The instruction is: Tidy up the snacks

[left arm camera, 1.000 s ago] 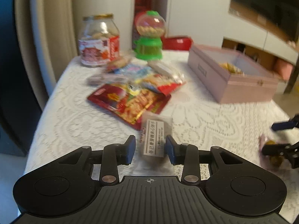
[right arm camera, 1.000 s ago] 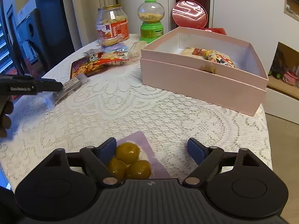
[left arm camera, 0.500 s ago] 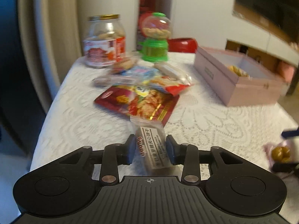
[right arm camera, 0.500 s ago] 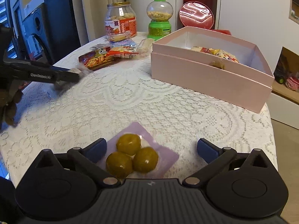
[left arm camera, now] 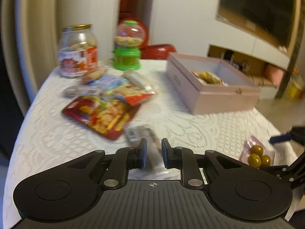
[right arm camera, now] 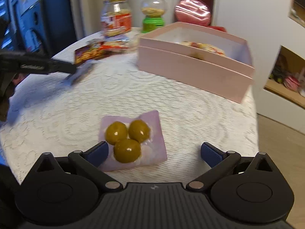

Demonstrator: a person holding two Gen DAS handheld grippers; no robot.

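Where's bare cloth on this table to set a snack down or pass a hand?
Bare: the lace cloth between the pink box, the olive pack and the red snack bag. Crowded: the far corner, with packets piled before the jar and green dispenser.

Rough white lace cloth [right arm camera: 171, 99] on table, glossy foil snack pkts [left arm camera: 101, 112], matt pink cardboard box [right arm camera: 190, 72], clear jar [left arm camera: 78, 51] w/ metal lid.

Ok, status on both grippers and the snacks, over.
Left gripper shut on wrapped biscuit bar. Right gripper open, pack of green plums between its jaws, ungripped. Pink box open, path unobstructed.
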